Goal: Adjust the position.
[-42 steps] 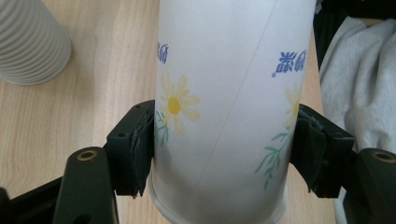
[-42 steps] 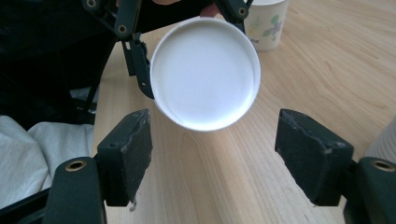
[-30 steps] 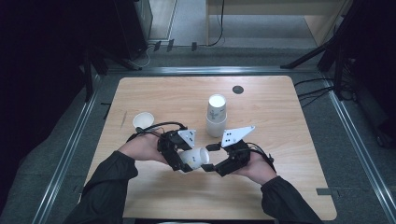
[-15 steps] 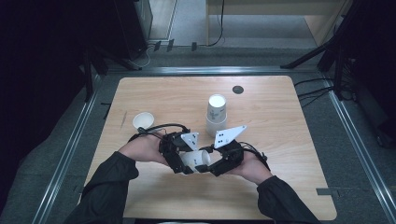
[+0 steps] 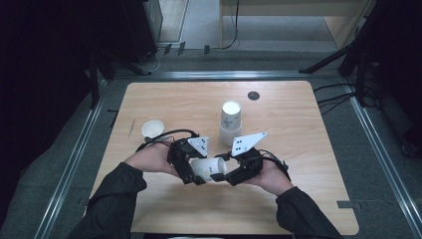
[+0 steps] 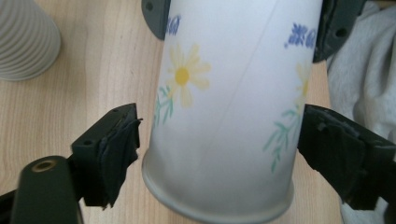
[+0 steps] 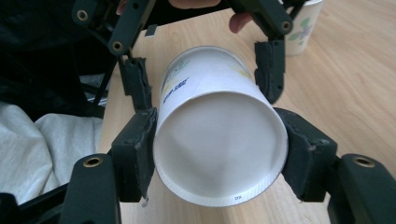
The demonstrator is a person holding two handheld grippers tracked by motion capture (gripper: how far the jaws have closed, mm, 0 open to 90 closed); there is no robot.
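The right gripper [image 7: 219,154] pinches the paper cup [image 7: 219,140] at its base; the left gripper [image 6: 219,140], jaws just spread, flanks its rim without touching.

cup side [image 7: 175,88]: blue print, too blurred to read
cup base rim [image 7: 237,198]: tiny dark mark, unreadable
left gripper's plate [image 5: 199,144]: dots only, no text
right gripper's plate [image 5: 247,142]: dots only, no text
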